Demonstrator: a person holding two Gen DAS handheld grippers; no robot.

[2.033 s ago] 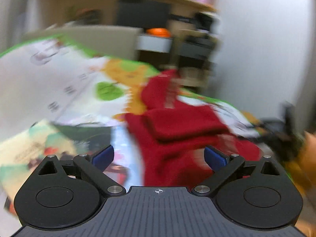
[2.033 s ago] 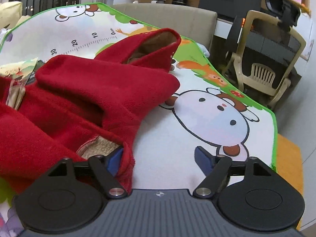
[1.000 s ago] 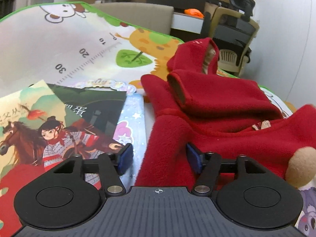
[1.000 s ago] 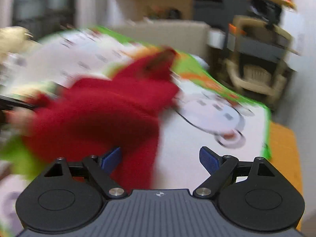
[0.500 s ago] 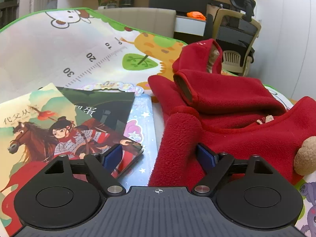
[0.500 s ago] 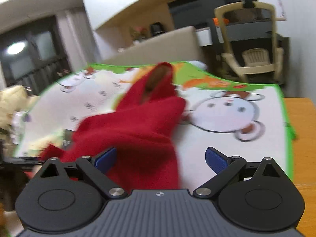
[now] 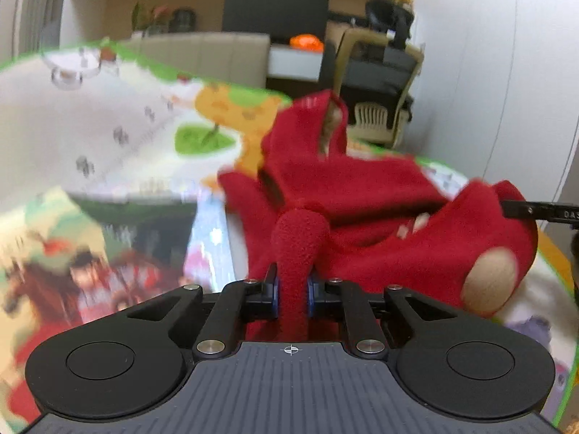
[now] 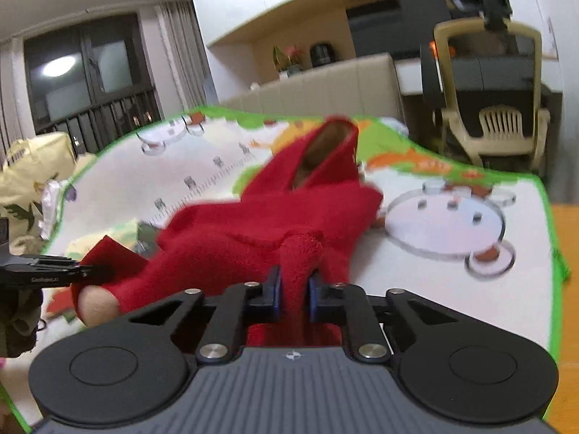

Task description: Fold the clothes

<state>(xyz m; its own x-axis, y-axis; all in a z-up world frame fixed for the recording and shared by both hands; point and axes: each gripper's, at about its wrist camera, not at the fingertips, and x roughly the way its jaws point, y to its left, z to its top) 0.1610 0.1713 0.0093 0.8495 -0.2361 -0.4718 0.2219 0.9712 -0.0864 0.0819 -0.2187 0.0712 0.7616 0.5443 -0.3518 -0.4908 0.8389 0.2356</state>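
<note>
**Both claws clamped on red fleece garment over play mat**

While the left wrist view is blurred at its edges, the grip is plain: the left claw (image 7: 292, 291) is closed on a bunched fold of the red fleece garment (image 7: 362, 195), its blue pads (image 7: 275, 289) pressed against either side of the fabric. The garment lies spread over a cartoon-printed play mat (image 7: 108, 126), hood end farthest from the camera, with a tan lining showing in the hood opening. A round tan patch (image 7: 488, 282) sits on the garment's near right part. Picture books (image 7: 72, 264) lie on the mat to the left, just beside the garment. At the right edge, a black bar of the other gripper reaches into the fabric. A beige office chair (image 7: 380, 83) stands beyond the mat.

From the right wrist view, the right claw (image 8: 294, 294) is likewise closed on a raised fold of the same garment (image 8: 260, 224), fabric pinched between its blue pads (image 8: 277, 294). The hood points away, open end up. At the left edge, the left claw's black tip meets a red corner of the garment, beside the tan patch (image 8: 96, 303). The mat's green border (image 8: 546, 217) runs along the right side. Whether a worktop or the floor carries the mat cannot be told.
</note>
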